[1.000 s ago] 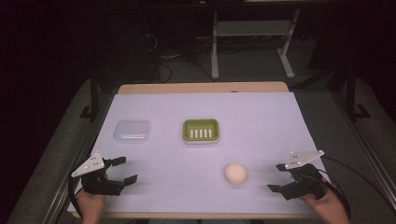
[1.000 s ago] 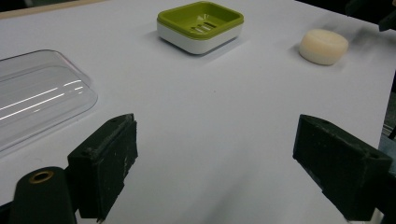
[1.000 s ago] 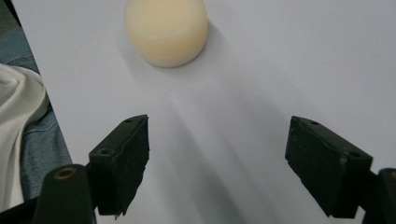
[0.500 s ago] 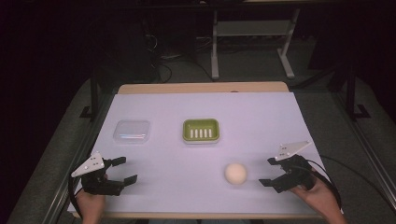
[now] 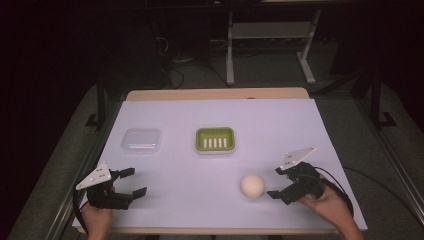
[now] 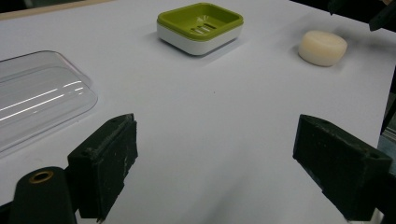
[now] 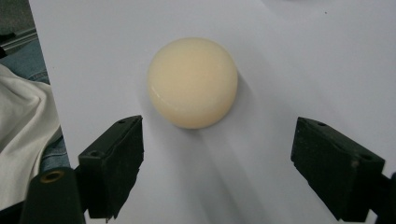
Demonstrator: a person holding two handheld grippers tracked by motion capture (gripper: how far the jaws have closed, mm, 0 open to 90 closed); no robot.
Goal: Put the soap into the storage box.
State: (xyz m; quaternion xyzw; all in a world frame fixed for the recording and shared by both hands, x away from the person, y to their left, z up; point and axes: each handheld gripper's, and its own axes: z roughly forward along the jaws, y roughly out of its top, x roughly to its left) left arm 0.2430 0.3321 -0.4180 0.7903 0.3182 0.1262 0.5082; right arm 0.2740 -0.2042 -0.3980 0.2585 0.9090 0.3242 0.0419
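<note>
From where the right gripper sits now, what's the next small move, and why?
Probably ease the right gripper forward until its jaws straddle the round soap, then close. The jaws have just been opening, nothing is between them, and the soap lies on the table just ahead of them and centred in the right gripper view.

From my seat the white table (image 5: 210,125) is evenly lit while its surroundings sink into darkness. The clear lid (image 6: 37,98) shows streaked glare, and the soap (image 7: 192,83) casts a soft, smeared shadow.
</note>
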